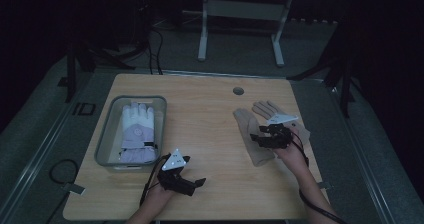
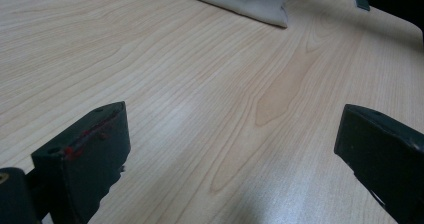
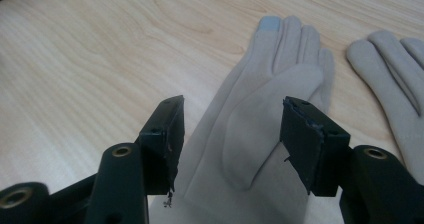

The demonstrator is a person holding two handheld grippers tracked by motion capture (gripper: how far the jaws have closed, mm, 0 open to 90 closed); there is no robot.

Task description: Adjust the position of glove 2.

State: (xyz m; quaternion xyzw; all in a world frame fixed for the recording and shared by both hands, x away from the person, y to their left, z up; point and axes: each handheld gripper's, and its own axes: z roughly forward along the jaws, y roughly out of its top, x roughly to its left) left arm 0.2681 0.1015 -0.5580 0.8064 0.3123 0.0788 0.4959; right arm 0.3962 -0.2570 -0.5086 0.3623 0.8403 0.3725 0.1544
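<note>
While we hold the right gripper (image 3: 230,134) half spread over the beige glove (image 3: 260,114), pads straddling its thumb without pinching, glove flat near the table's (image 1: 210,114) right edge, left gripper (image 1: 186,180) spread wide over bare wood by the front edge.

Matt beige cloth glove (image 3: 260,119) lies on a smooth, light wood-grain table (image 3: 100,59).

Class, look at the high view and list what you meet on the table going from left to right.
Grey bin holding a white glove → left gripper → beige glove → right gripper over that glove → second beige glove.
</note>
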